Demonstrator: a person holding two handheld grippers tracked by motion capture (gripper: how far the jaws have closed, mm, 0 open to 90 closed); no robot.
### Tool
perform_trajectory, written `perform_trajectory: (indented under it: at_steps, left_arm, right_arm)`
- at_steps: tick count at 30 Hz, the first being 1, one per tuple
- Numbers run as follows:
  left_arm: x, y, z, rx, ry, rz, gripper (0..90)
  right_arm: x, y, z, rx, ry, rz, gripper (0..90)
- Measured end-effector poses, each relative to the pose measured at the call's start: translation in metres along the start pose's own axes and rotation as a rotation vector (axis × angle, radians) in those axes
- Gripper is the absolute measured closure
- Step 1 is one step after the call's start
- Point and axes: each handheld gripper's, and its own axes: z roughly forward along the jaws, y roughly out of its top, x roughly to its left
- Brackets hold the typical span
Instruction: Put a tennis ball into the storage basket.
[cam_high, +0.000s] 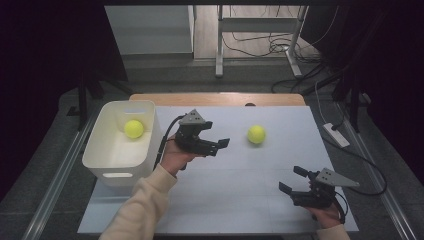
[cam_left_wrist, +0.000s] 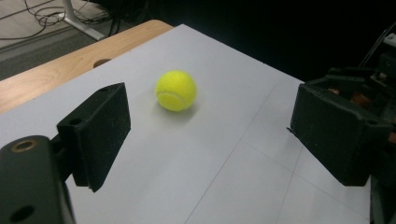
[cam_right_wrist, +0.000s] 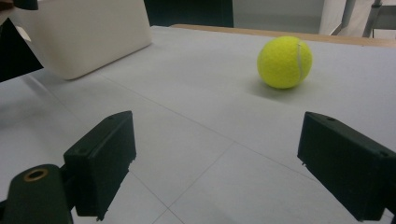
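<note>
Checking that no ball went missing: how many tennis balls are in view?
2. One tennis ball lies inside the white bin at the table's left; the other tennis ball sits loose on the white tabletop. The bin's near wall could hide more.

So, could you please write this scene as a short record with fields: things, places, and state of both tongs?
surface: white table top
container: white plastic bin, at the table's left side
ball one: yellow-green felt tennis ball, inside the bin
ball two: second yellow-green tennis ball, loose on the table
left tongs: open, empty, pointing toward the loose ball
right tongs: open, empty, near the front right of the table
likely next: left tongs close on the loose ball
</note>
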Motion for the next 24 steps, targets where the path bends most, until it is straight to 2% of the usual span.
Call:
perform_trajectory:
  at_steps: [12,24]
  left_arm:
    - [0.003,0.001,0.021,0.038,-0.008,0.006,13.1]
    - [0.01,0.002,0.033,0.061,0.02,-0.002,13.2]
  right_arm:
    - [0.0,0.0,0.001,0.002,0.008,-0.006,11.3]
    - [0.002,0.001,0.003,0.004,0.019,-0.009,11.5]
